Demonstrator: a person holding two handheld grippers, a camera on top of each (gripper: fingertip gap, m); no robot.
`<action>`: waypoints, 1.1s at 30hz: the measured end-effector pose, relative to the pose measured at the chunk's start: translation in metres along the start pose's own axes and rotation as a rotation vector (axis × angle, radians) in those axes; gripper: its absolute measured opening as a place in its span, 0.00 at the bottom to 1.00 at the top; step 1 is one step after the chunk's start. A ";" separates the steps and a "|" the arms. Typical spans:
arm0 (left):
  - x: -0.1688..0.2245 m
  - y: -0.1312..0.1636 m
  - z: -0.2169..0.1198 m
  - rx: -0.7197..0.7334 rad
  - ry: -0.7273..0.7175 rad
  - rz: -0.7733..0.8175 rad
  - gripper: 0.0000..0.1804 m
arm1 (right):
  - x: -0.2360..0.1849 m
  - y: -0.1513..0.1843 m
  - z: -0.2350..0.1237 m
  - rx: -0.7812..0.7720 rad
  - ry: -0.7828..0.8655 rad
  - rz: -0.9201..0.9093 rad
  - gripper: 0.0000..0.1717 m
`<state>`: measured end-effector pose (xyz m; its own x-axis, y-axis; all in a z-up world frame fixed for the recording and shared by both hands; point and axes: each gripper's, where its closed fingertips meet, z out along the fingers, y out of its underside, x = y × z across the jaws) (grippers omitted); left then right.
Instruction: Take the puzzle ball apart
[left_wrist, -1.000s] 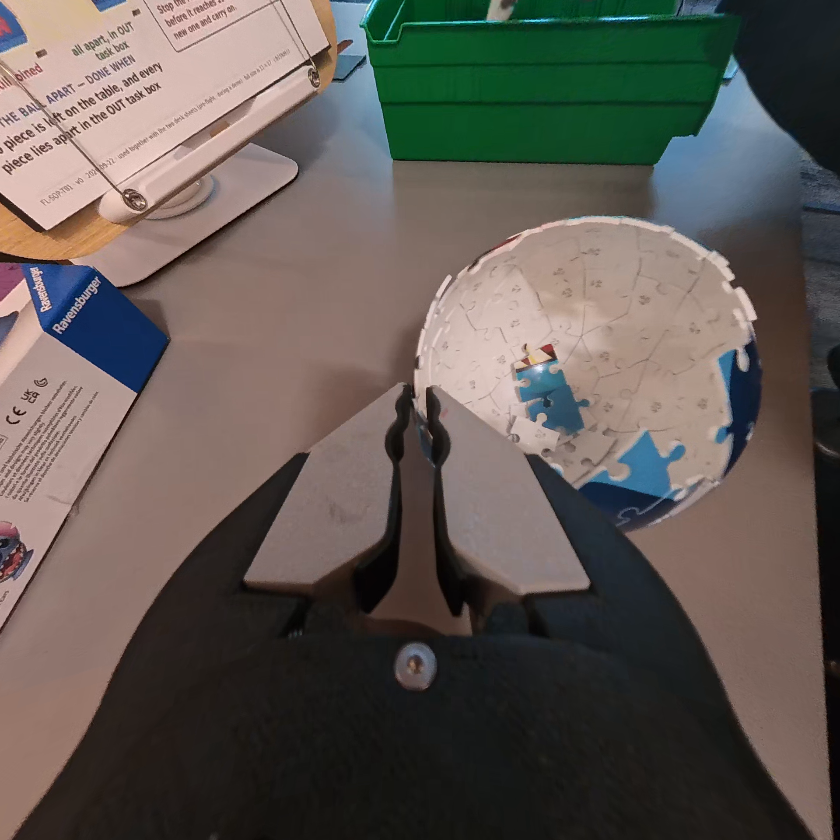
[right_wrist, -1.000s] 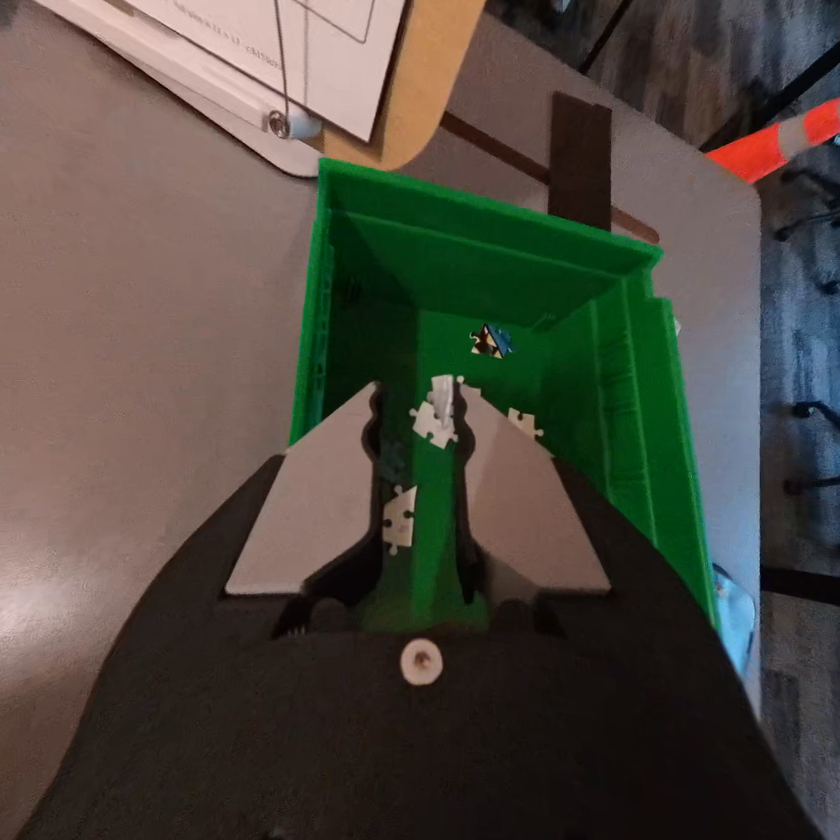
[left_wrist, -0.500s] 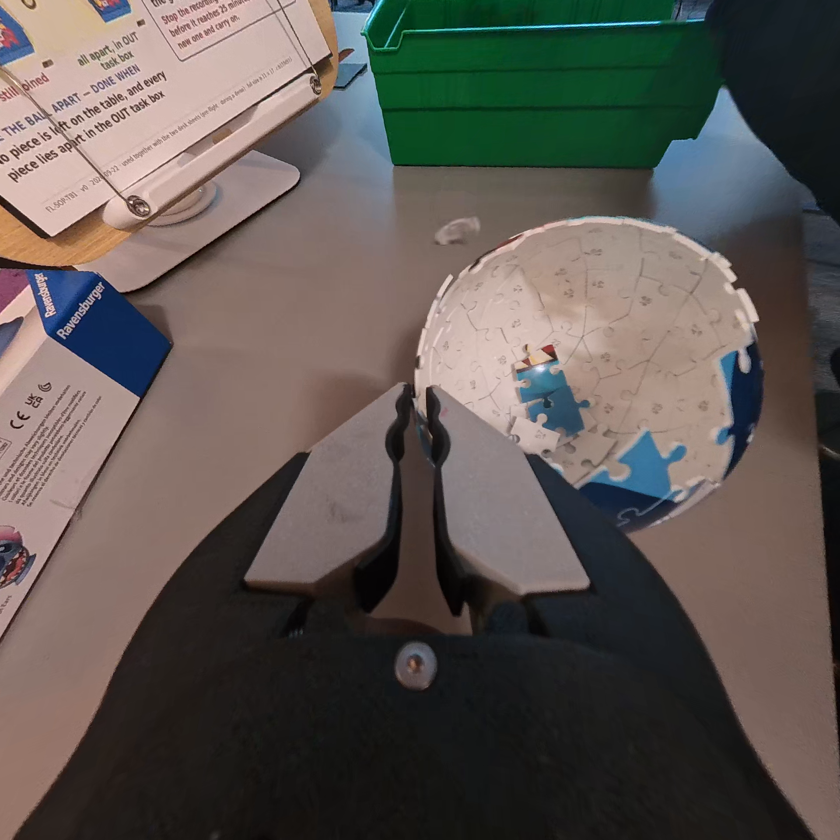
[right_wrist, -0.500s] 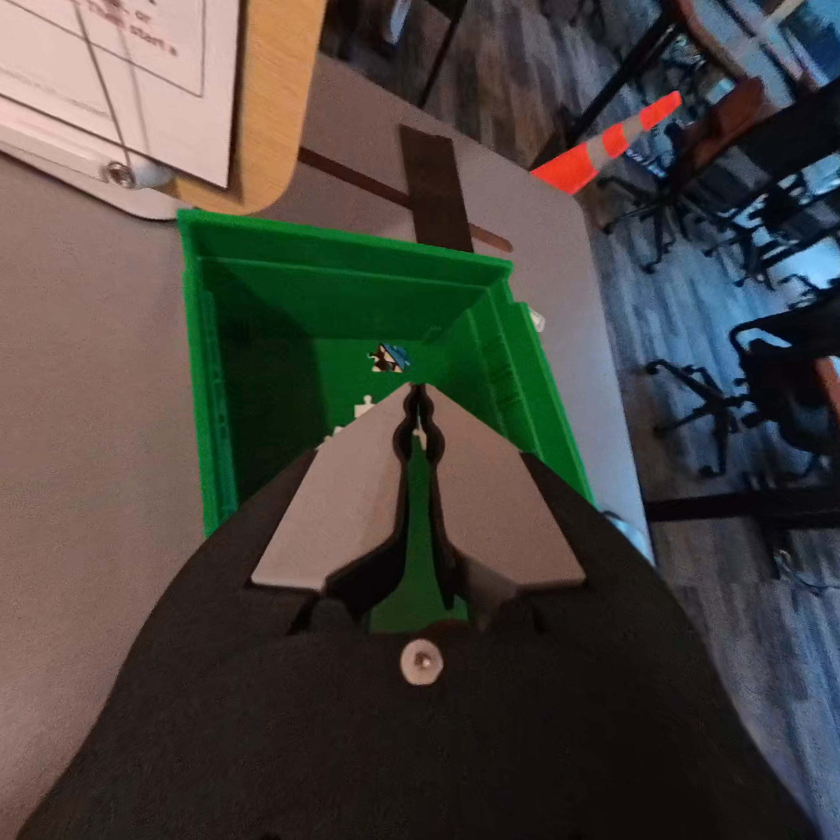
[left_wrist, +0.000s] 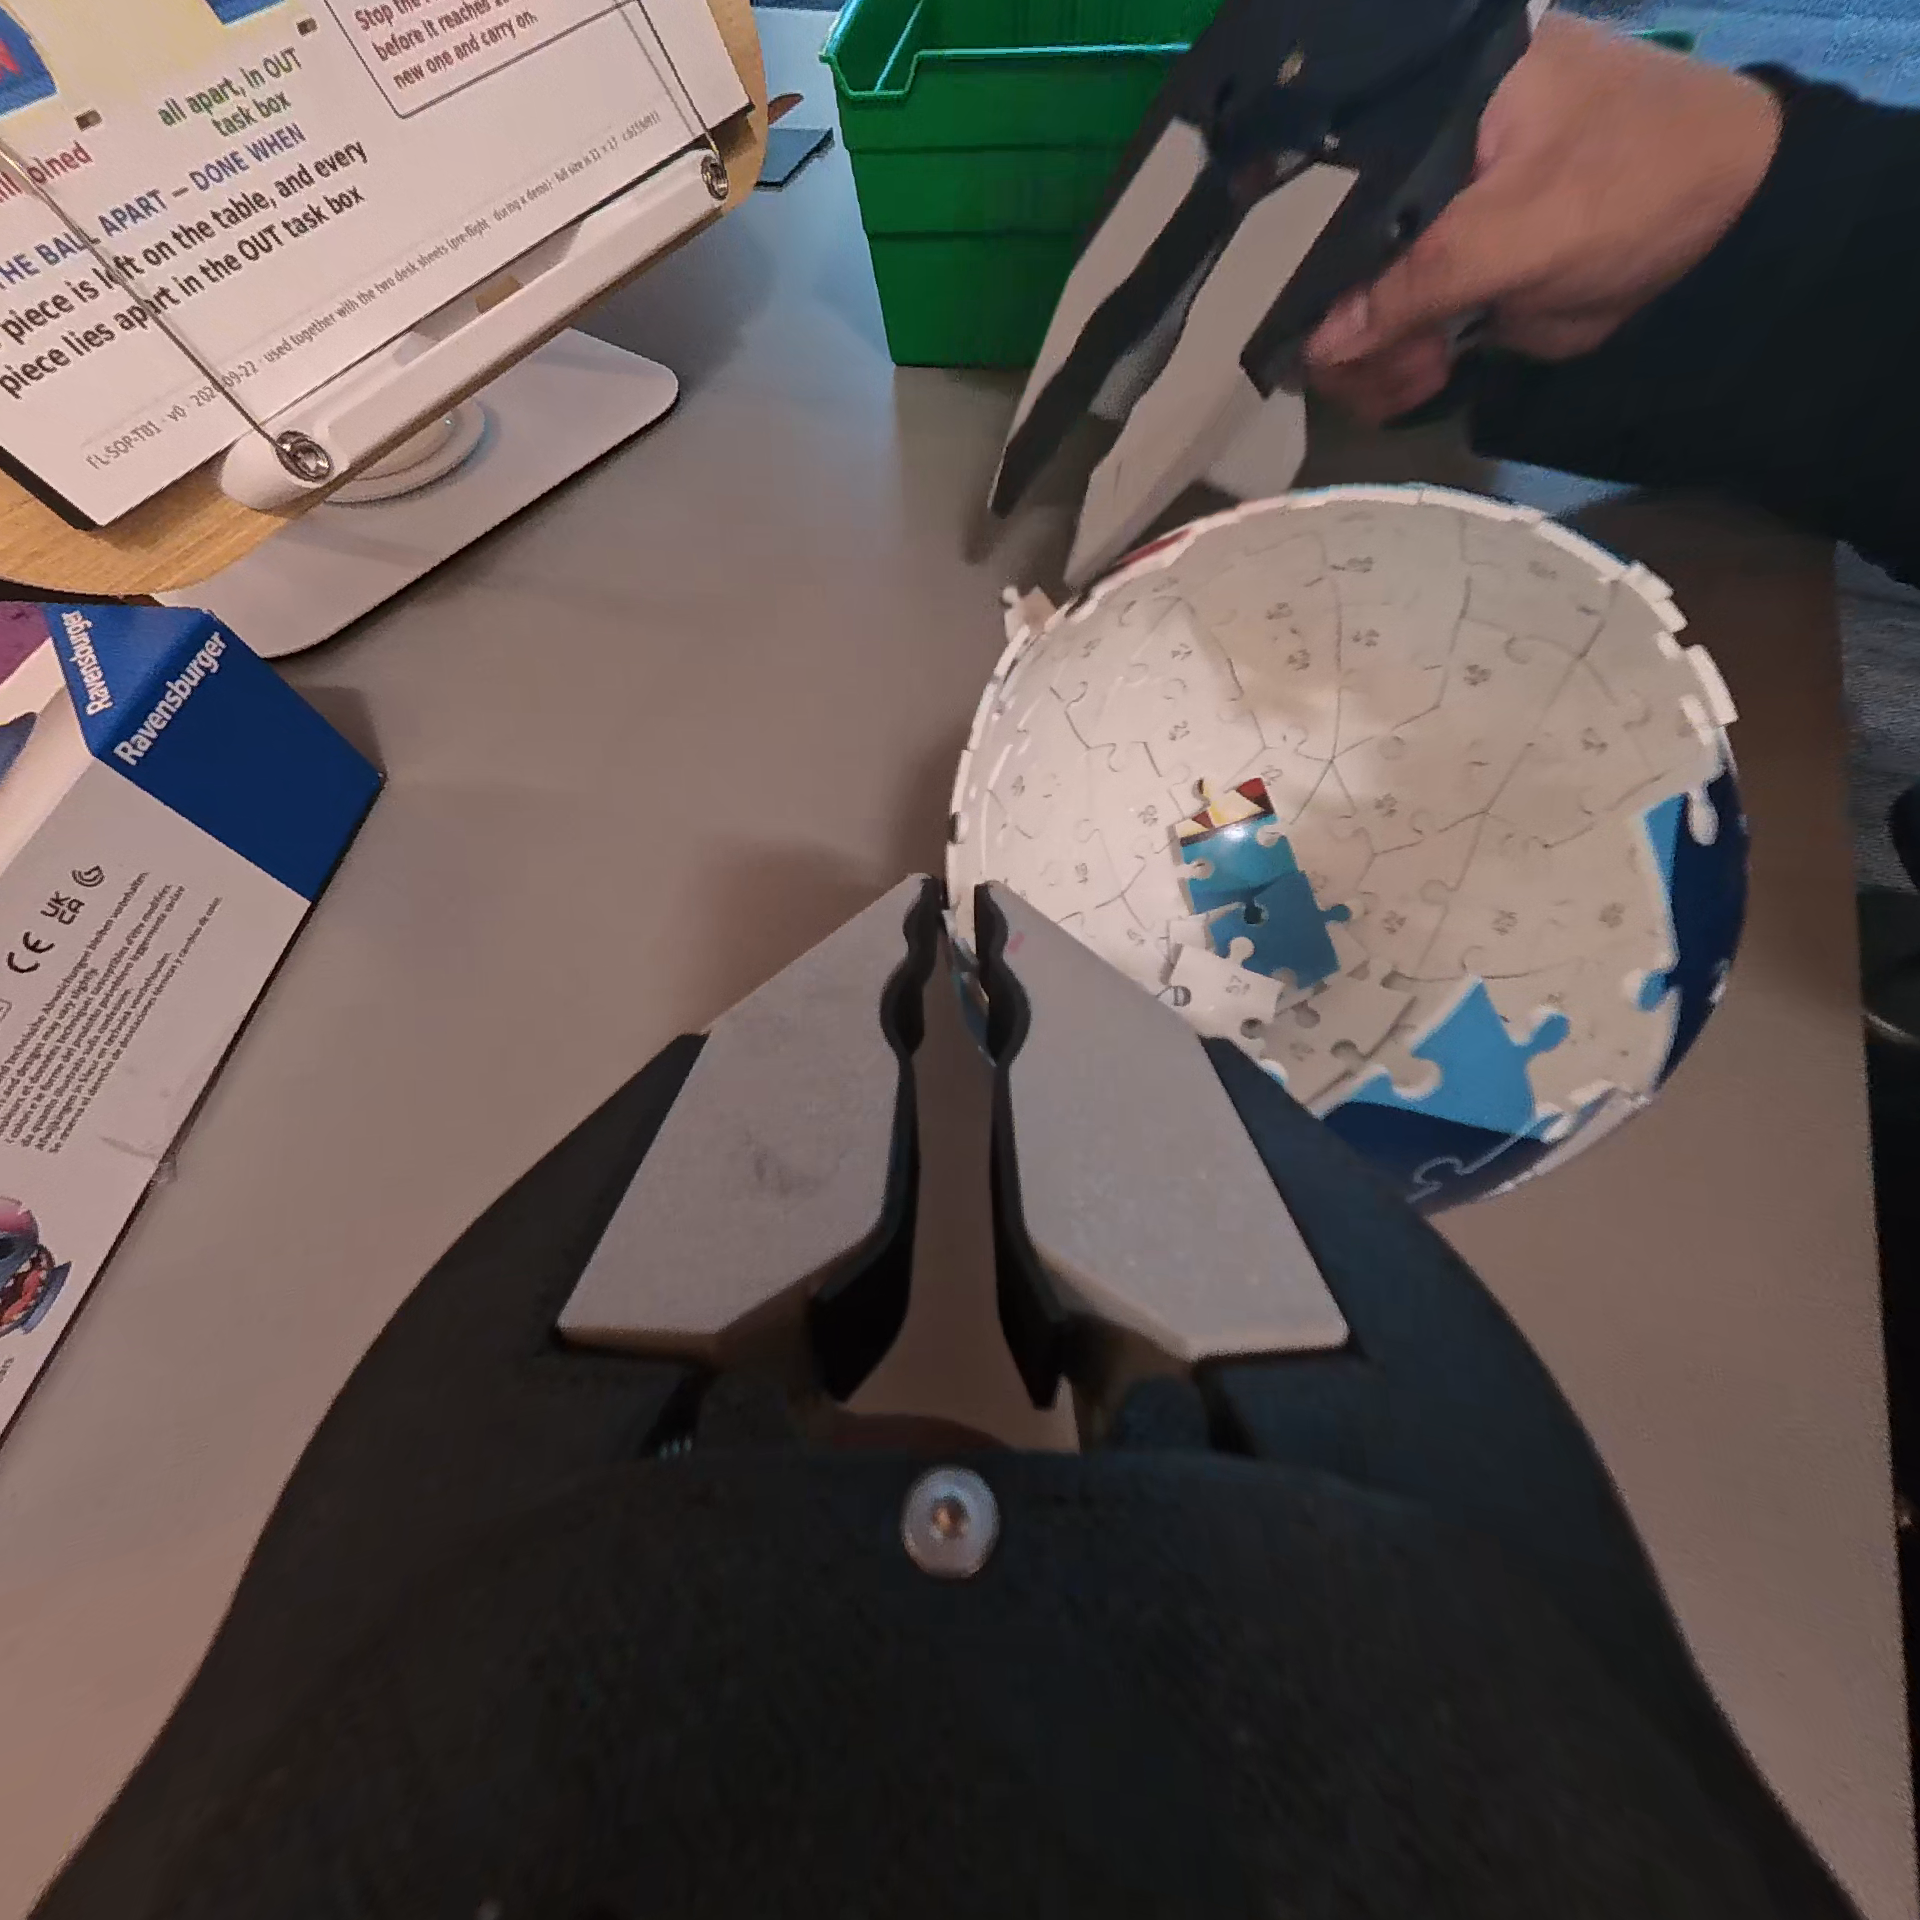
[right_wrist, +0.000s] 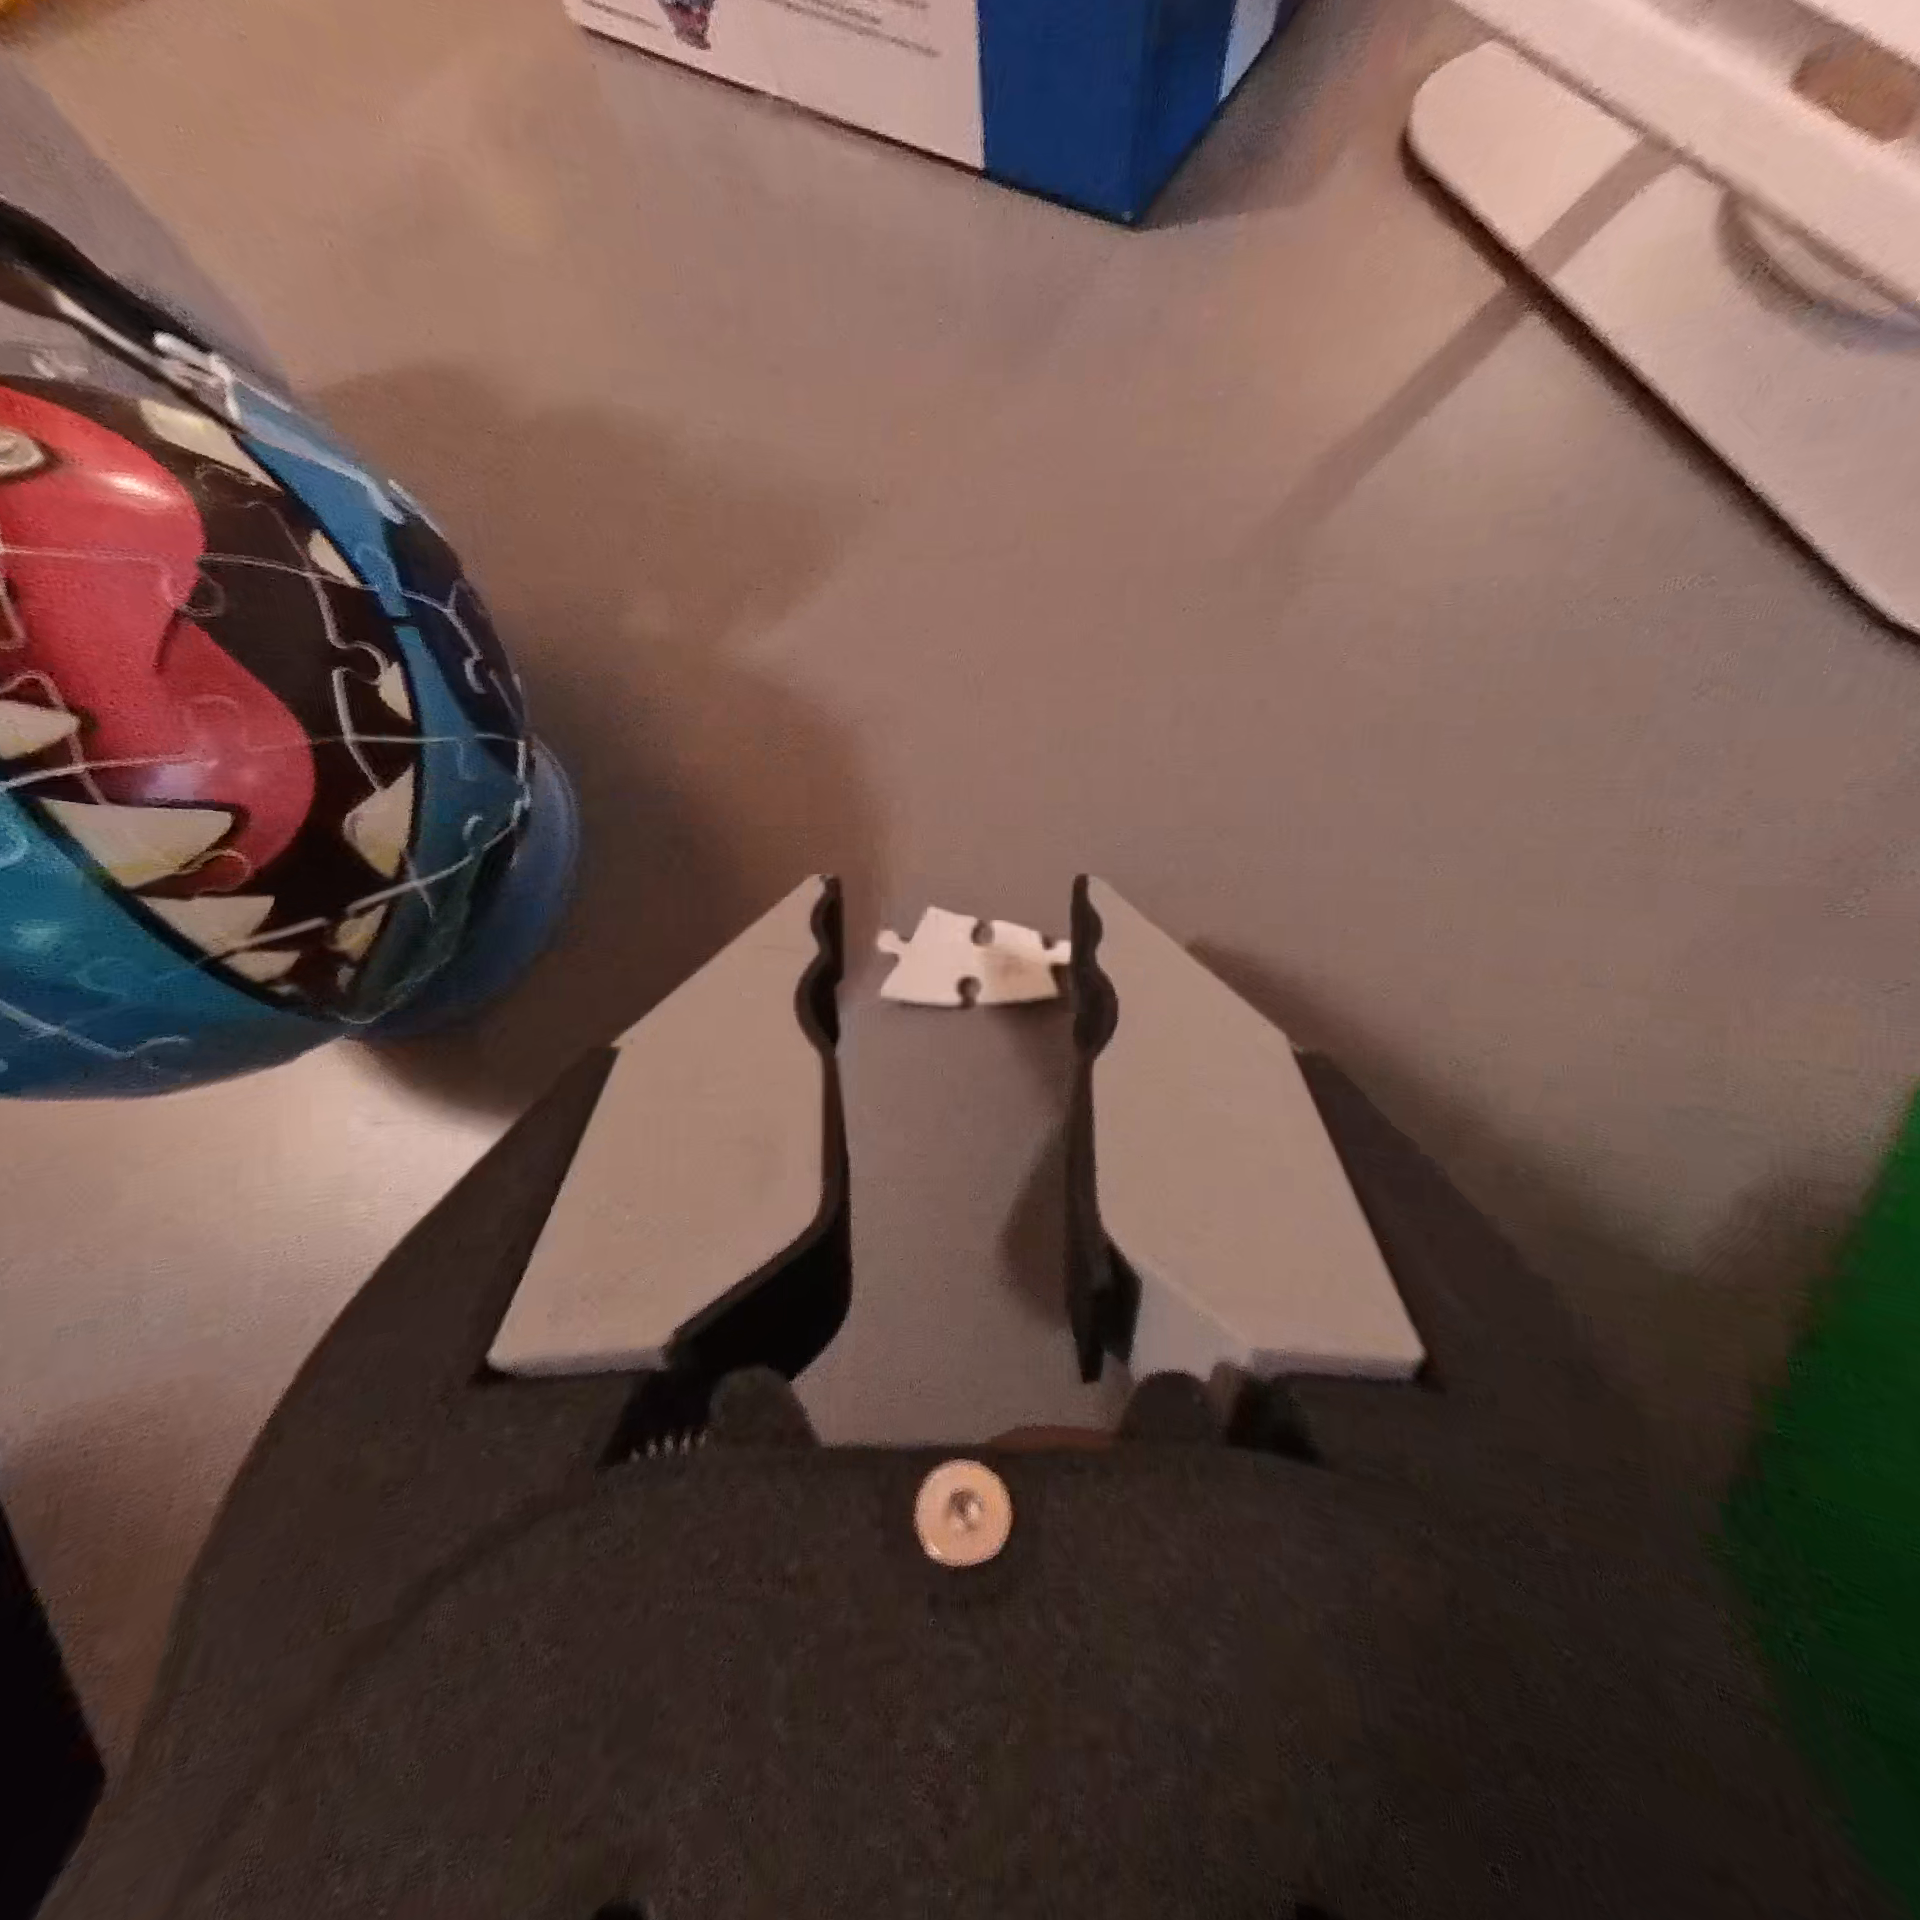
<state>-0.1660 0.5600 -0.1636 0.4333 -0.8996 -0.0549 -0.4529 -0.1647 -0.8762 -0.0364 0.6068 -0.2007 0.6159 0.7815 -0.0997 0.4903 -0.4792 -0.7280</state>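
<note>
Gripping puzzle bowl (left_wrist: 1455, 727) rim, left jaws nearly shut, loose pieces (left_wrist: 1262, 914) inside, right jaws open

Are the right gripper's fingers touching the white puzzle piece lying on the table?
Apart on the left: the right wrist view shows table between the left finger and the white puzzle piece. Its tab reaches the right finger; contact there cannot be told.

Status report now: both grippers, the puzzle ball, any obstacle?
Left gripper clamped on puzzle half-ball rim. Right gripper open around white puzzle piece on table. Nothing blocking.
</note>
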 end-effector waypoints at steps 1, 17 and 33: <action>0.000 0.000 0.000 0.000 0.000 0.000 0.02 | -0.001 0.004 0.005 -0.025 0.003 -0.005 0.27; 0.000 0.001 0.000 -0.001 0.003 -0.005 0.02 | 0.019 0.027 0.013 -0.089 0.183 -0.131 0.02; 0.000 0.001 0.000 -0.008 -0.003 0.000 0.02 | 0.140 0.007 -0.168 -0.045 0.682 0.031 0.00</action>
<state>-0.1668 0.5598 -0.1647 0.4359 -0.8982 -0.0560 -0.4589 -0.1684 -0.8724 0.1573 0.6460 -0.1061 0.8737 0.3476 0.3403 0.4822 -0.5254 -0.7011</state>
